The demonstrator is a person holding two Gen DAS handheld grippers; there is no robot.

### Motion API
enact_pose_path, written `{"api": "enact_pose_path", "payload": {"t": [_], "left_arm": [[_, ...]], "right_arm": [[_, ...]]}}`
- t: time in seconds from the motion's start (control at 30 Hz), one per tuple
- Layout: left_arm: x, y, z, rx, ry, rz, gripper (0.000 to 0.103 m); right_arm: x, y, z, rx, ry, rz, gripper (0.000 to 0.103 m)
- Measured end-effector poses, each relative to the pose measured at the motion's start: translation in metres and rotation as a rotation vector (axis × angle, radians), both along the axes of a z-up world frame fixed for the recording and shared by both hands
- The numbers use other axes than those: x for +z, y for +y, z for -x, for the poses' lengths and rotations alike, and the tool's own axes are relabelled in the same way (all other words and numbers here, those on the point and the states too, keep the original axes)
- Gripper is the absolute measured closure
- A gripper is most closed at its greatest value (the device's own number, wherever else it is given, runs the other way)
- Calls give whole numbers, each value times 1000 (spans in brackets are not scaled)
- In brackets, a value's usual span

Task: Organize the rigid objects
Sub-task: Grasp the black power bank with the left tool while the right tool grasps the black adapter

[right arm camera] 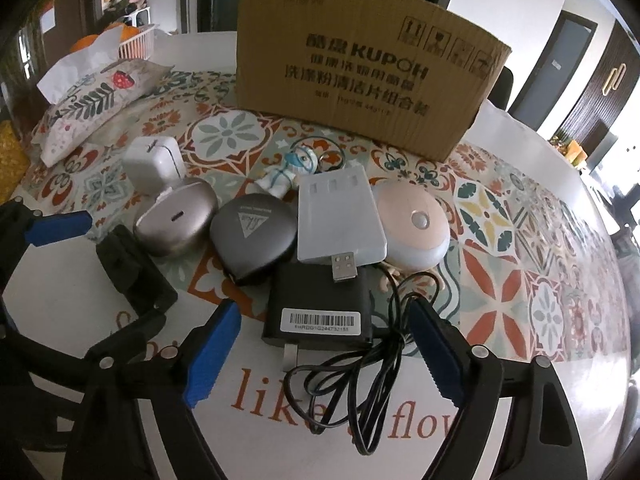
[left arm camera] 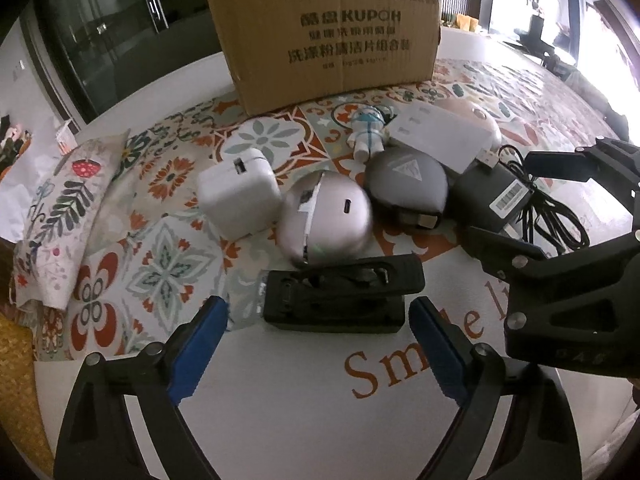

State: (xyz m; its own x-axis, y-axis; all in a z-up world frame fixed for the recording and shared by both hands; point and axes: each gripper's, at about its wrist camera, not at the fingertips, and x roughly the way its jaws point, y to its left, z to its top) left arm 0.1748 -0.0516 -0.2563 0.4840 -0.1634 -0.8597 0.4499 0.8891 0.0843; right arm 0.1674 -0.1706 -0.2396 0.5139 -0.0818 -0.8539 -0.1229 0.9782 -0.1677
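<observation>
the left gripper (left arm camera: 320, 320) hangs over the near edge of the table (left arm camera: 304, 412), its blue pads (left arm camera: 198, 338) spread wide apart with nothing pressed between them. just beyond the pads lies a black holder (left arm camera: 340, 296), in line with the gap but not clamped. the right gripper (right arm camera: 324, 328) is likewise spread wide; a black charger (right arm camera: 320, 304) with a barcode label sits just ahead of its gap, and the black cable (right arm camera: 360, 376) loops between the pads without being squeezed.

the things to sort lie bunched in the middle of the patterned tablecloth (right arm camera: 520, 240). from left to right there is a white plug cube (left arm camera: 240, 196), a silver rounded case (left arm camera: 326, 220) and a grey round case (left arm camera: 408, 184) with a triangle mark. the silver and grey cases sit just beside each other. farther back stands a small figure (left arm camera: 370, 128) in blue and white, and to its right a flat white box (right arm camera: 340, 220) that overlaps a pink round lamp (right arm camera: 414, 224). a usb plug (right arm camera: 344, 266) rests on the charger's far edge, touching the white box.

behind the cluster, on the far side, stands a cardboard box (right arm camera: 360, 72) with dark printing. on the far left lies a flowered pouch (right arm camera: 92, 108).
</observation>
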Motion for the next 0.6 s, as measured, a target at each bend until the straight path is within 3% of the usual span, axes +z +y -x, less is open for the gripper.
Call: {"api": "enact_pose_path", "payload": {"t": [0.23, 0.3, 0.4, 0.47, 0.6], "left_arm": [[-3, -4, -1, -8, -32, -8, 12], [-3, -3, -1, -10, -29, 6, 18], [-3, -2, -2, -4, -17, 25, 30], [-2, -2, -2, 1, -13, 22, 30], [0, -2, 1, 6, -6, 11, 31]], "right_arm": [[-9, 1, -4, 16, 13, 1, 25], [-11, 1, -5, 17, 15, -6, 26], [-13, 1, -6, 15, 18, -2, 36], [-14, 2, -6, 24, 24, 4, 43], [-14, 1, -3, 23, 34, -9, 43]]}}
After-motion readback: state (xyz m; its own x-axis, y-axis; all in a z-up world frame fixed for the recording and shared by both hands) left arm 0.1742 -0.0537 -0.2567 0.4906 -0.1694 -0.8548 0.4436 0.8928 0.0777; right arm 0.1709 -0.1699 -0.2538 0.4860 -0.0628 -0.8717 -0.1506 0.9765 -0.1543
